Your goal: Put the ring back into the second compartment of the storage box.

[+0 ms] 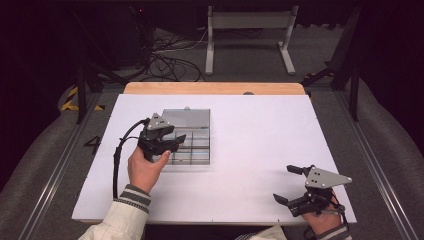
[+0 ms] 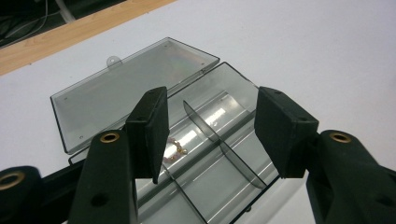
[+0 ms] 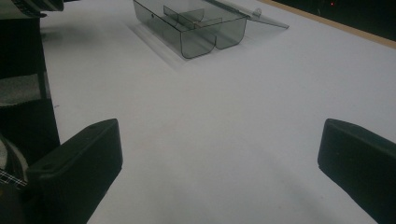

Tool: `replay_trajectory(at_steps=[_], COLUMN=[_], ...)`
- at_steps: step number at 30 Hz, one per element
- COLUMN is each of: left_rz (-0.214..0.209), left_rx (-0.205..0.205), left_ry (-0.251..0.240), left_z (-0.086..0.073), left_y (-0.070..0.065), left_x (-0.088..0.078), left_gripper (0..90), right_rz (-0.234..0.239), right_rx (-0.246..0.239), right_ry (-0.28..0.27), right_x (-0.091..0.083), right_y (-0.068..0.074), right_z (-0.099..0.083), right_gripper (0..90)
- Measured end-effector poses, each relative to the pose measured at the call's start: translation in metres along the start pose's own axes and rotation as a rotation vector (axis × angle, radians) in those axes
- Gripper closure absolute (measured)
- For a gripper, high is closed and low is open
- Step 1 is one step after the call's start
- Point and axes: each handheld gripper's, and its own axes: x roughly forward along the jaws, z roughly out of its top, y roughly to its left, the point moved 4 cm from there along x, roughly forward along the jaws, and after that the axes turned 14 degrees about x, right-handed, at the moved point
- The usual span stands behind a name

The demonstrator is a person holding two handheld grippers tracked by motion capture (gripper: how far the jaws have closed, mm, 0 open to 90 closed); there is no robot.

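Organizer box: a clear, smoke-tinted plastic compartment box [image 1: 192,145] is seen lying on the white board, left of centre, right beside the left gripper.
Lid: the hinged lid [image 2: 130,88] is thrown fully open and laid flat behind the box; a small rounded tab is seen on its far edge.
Compartments: thin transparent dividers [image 2: 219,140] are seen splitting the interior into several cells; the walls are glossy and rounded at the corners.
Contents: a small beaded piece of jewellery [image 2: 175,149], pinkish with a gold-toned bit, is seen lying on the floor of 1 cell, partly hidden behind the left pad; the neighbouring cells are seen only in part.
Left gripper: the left gripper [image 1: 177,141] is held over the near-left part of the box, its matte black pads parted with nothing pinched between them; the jewellery lies below, untouched.
Right gripper: the right gripper [image 1: 288,184] is parked near the right front corner of the board, well apart from the box, its 2 jaws spread wide and holding nothing.
Surface: a smooth white board [image 1: 260,130] is laid over a wooden tabletop [image 1: 215,88], whose pale edge is seen at the far side.
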Motion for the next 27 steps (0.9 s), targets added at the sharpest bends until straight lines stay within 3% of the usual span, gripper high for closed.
replay_trajectory(at_steps=[9,17,27], left_rz=[-0.011,-0.027,-0.045], left_rx=[0.022,0.042,0.042], left_ry=[-0.033,-0.098,-0.152], left_z=[0.003,0.001,-0.016], left_y=[-0.006,-0.013,-0.022], left_x=[-0.016,-0.033,-0.056], left_gripper=[44.0,36.7,30.4], right_rz=[0.002,0.003,0.005], right_rx=[0.007,0.007,0.006], right_ry=[0.001,0.002,0.003], right_x=[0.001,0.001,0.002], right_y=[-0.001,0.000,0.000], right_z=[0.000,0.000,0.000], right_gripper=[0.6,0.6,0.6])
